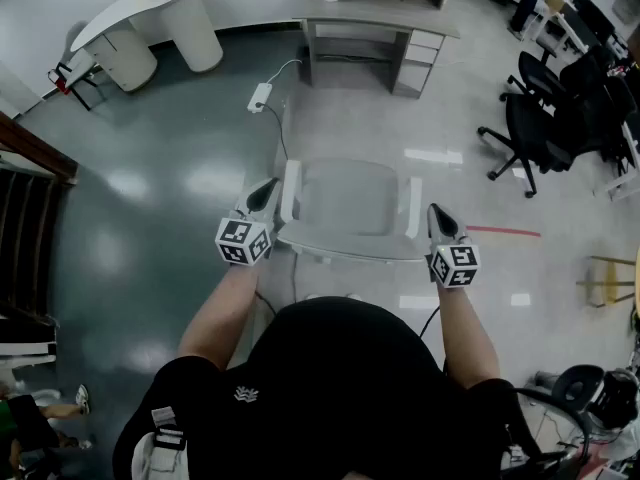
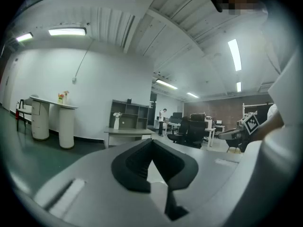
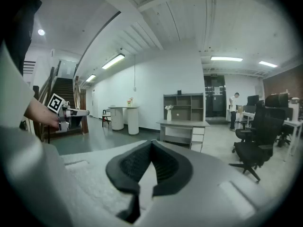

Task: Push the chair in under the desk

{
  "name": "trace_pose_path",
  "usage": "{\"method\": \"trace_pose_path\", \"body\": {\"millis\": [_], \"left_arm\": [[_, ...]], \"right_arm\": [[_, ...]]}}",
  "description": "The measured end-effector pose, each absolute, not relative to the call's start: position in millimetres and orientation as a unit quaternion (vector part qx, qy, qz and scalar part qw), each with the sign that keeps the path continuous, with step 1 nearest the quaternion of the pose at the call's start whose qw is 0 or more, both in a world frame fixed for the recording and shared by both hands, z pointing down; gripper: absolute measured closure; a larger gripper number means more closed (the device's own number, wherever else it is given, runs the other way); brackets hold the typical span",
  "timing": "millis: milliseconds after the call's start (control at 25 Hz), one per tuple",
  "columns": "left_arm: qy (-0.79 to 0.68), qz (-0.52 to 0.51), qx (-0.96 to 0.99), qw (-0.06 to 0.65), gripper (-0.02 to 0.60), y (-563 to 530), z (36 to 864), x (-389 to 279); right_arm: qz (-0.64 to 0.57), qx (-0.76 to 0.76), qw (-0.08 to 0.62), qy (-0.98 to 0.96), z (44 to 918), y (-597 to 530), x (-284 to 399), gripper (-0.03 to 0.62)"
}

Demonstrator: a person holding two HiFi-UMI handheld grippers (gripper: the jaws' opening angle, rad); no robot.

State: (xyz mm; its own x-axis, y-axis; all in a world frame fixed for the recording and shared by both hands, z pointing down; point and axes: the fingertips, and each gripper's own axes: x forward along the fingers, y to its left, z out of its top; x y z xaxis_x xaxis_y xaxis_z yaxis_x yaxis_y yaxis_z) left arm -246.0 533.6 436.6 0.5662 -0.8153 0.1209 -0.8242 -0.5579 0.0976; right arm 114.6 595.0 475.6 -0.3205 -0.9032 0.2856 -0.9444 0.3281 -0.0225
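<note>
A pale grey chair [image 1: 350, 203] with two white armrests stands in the middle of the head view, directly in front of me. The grey desk [image 1: 375, 15] with drawers on its right stands further ahead, with bare floor between it and the chair. It also shows far off as the desk [image 2: 124, 132] and the desk [image 3: 182, 125]. My left gripper [image 1: 266, 188] is shut and empty just outside the left armrest [image 1: 290, 190]. My right gripper [image 1: 438, 214] is shut and empty just outside the right armrest [image 1: 413, 208]. Whether either touches the chair I cannot tell. The shut jaws point towards the desk.
A white power strip [image 1: 260, 96] and its cable lie on the floor left of the desk. A white rounded table [image 1: 140, 10] stands at the far left, black office chairs [image 1: 540, 118] at the right, and a dark staircase [image 1: 25, 198] at the left edge.
</note>
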Motion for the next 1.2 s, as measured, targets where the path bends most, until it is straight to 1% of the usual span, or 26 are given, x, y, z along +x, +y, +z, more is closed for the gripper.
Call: {"method": "trace_pose_path", "body": {"millis": [280,400,560,680,800,840,920,960,1000,1040,1080,1200], "left_arm": [[-0.451,0.03,0.889,0.074,0.575,544.7,443.9,-240.7],[-0.441,0.044,0.893,0.071,0.575,548.7,450.7,-236.2],[-0.407,0.123,0.904,0.036,0.575,559.3,480.5,-224.9],[-0.376,0.173,0.91,0.019,0.525,566.1,504.8,-217.2],[-0.324,0.211,0.922,-0.007,0.508,583.9,527.8,-203.9],[-0.303,0.228,0.925,-0.021,0.505,591.6,537.4,-198.7],[-0.257,0.263,0.929,-0.043,0.462,608.4,558.7,-188.7],[-0.234,0.282,0.929,-0.049,0.427,617.0,569.6,-185.3],[-0.211,0.301,0.928,-0.054,0.393,625.3,580.1,-183.1],[-0.191,0.319,0.926,-0.061,0.375,632.7,589.6,-181.9],[-0.172,0.336,0.924,-0.069,0.373,638.6,598.0,-180.8],[-0.136,0.373,0.913,-0.092,0.372,648.0,616.5,-176.2]], "right_arm": [[0.09,0.575,0.116,-0.805,481.0,603.0,113.9,0.594],[0.093,0.575,0.122,-0.804,482.6,606.4,114.4,0.594],[0.089,0.553,0.143,-0.816,494.5,616.3,109.9,0.592],[0.08,0.52,0.174,-0.832,512.6,625.9,97.9,0.592],[0.089,0.468,0.215,-0.853,540.6,645.5,76.2,0.554],[0.096,0.454,0.225,-0.857,550.4,651.8,70.4,0.528],[0.102,0.427,0.243,-0.865,565.4,662.1,59.8,0.45],[0.099,0.413,0.254,-0.869,571.2,666.7,54.0,0.399],[0.094,0.398,0.269,-0.872,576.8,671.1,47.8,0.365],[0.088,0.382,0.287,-0.874,582.9,675.3,41.4,0.344],[0.082,0.365,0.305,-0.876,589.7,679.2,35.7,0.332],[0.07,0.321,0.366,-0.87,612.4,689.3,27.0,0.332]]}}
